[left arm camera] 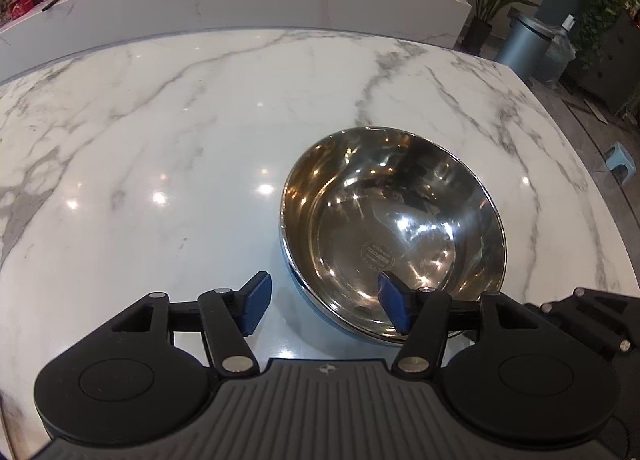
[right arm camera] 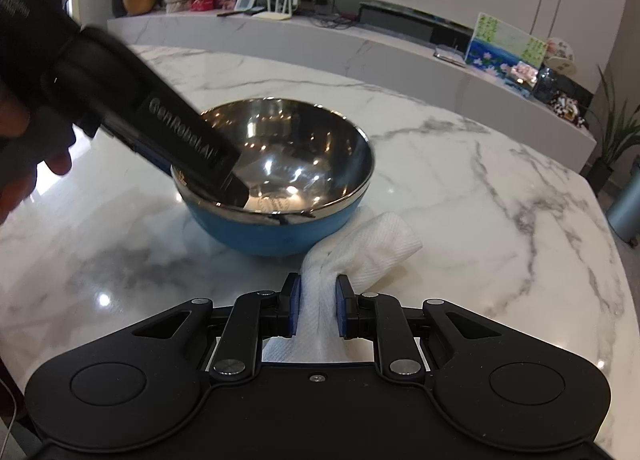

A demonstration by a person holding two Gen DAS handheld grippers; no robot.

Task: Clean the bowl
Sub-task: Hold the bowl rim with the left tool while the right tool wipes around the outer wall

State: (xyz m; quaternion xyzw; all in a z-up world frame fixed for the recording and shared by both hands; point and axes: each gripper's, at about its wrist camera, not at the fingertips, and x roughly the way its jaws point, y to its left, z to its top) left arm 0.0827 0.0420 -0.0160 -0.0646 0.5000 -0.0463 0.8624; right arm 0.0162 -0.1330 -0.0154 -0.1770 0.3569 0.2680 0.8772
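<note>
A bowl point(left arm camera: 394, 228) with a shiny steel inside and a blue outside point(right arm camera: 276, 232) stands on the marble table. My left gripper point(left arm camera: 324, 306) is open and straddles the bowl's near rim: one blue pad is inside the bowl, the other outside on the left. In the right wrist view the left gripper's black body point(right arm camera: 120, 100) reaches over the bowl's left rim. My right gripper point(right arm camera: 316, 306) is shut on a white cloth point(right arm camera: 360, 252), which rests on the table just right of the bowl.
The white marble table point(left arm camera: 160, 140) ends at the right, with floor, a grey bin point(left arm camera: 524, 44) and potted plants beyond. A long white counter point(right arm camera: 360, 48) with boxes and small items runs behind the table.
</note>
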